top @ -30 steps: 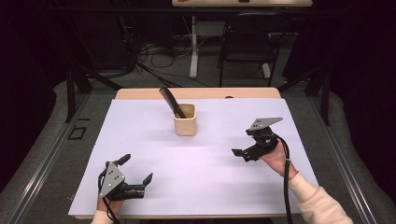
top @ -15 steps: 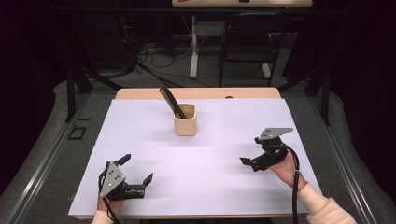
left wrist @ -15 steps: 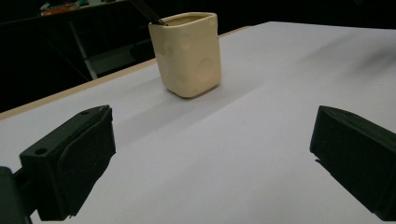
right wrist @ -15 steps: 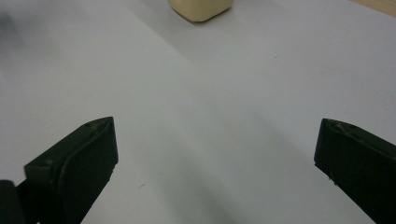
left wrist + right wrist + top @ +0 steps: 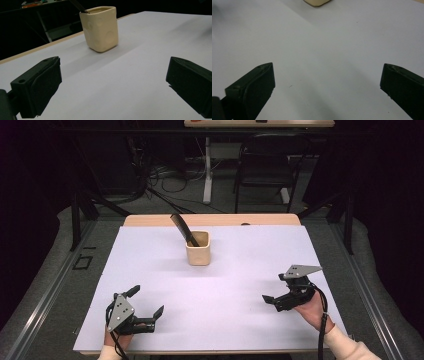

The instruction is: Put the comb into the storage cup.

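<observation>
Right gripper (image 5: 274, 295) has drawn back toward the near right worktop (image 5: 240, 270) edge, fingers apart and empty, left gripper (image 5: 148, 306) likewise apart, while the cup (image 5: 198, 248) with 1 dark tool (image 5: 181, 228) stands mid-far, well apart: placing looks done.

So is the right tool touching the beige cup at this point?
Apart. The high view shows the right tool near the table's right edge, open, with bare white tabletop between it and the beige cup.
</observation>
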Action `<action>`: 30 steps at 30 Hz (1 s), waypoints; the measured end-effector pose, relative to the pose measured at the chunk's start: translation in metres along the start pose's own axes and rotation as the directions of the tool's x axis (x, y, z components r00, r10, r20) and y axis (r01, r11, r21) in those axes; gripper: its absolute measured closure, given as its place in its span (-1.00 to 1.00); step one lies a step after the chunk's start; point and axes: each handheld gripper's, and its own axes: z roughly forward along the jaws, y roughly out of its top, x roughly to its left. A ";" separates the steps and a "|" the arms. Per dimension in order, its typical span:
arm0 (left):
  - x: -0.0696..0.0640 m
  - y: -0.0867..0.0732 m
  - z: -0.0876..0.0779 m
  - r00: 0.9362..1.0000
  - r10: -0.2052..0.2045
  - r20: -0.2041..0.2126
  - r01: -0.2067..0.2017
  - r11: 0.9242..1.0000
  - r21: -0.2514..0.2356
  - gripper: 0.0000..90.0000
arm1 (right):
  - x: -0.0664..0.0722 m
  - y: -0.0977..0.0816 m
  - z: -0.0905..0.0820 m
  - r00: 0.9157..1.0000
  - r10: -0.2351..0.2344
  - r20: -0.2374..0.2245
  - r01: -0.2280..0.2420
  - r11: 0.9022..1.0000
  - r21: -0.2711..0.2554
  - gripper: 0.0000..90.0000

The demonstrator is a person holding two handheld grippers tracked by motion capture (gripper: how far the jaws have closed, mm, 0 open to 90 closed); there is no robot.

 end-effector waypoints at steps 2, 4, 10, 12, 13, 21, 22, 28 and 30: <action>0.000 0.000 0.000 1.000 0.000 0.000 0.000 1.000 0.000 -1.00 | 0.000 -0.003 -0.002 1.000 -0.008 0.006 0.008 1.000 -0.003 -1.00; 0.000 0.000 0.000 1.000 0.000 0.000 0.000 1.000 0.000 -1.00 | 0.000 -0.006 -0.003 1.000 -0.001 0.009 0.001 1.000 -0.006 -1.00; 0.000 0.000 0.000 1.000 0.003 0.001 -0.003 1.000 0.003 -1.00 | 0.001 -0.014 -0.008 1.000 0.010 0.022 -0.010 1.000 -0.006 -1.00; 0.000 0.000 0.000 1.000 0.003 0.000 -0.003 1.000 0.003 -1.00 | 0.002 -0.018 -0.009 1.000 0.018 0.025 -0.018 1.000 -0.010 -1.00; 0.000 0.000 0.000 1.000 0.003 0.001 -0.003 1.000 0.003 -1.00 | 0.002 -0.019 -0.010 0.999 0.021 0.024 -0.021 1.000 -0.011 -1.00; 0.000 -0.001 -0.001 1.000 0.002 0.001 -0.002 1.000 0.005 -1.00 | 0.007 -0.031 -0.016 0.999 0.020 0.043 -0.018 0.999 -0.037 -1.00; 0.000 -0.001 -0.001 1.000 0.003 0.000 -0.003 1.000 0.006 -1.00 | 0.008 -0.032 -0.018 0.999 0.018 0.046 -0.016 0.999 -0.040 -1.00; -0.001 -0.001 -0.001 1.000 0.003 -0.002 -0.003 1.000 0.010 -1.00 | 0.012 -0.039 -0.022 0.998 0.017 0.058 -0.013 0.998 -0.062 -1.00; -0.001 -0.001 -0.002 1.000 0.004 -0.001 -0.004 1.000 0.012 -1.00 | 0.014 -0.042 -0.023 0.998 0.011 0.065 -0.007 0.998 -0.066 -1.00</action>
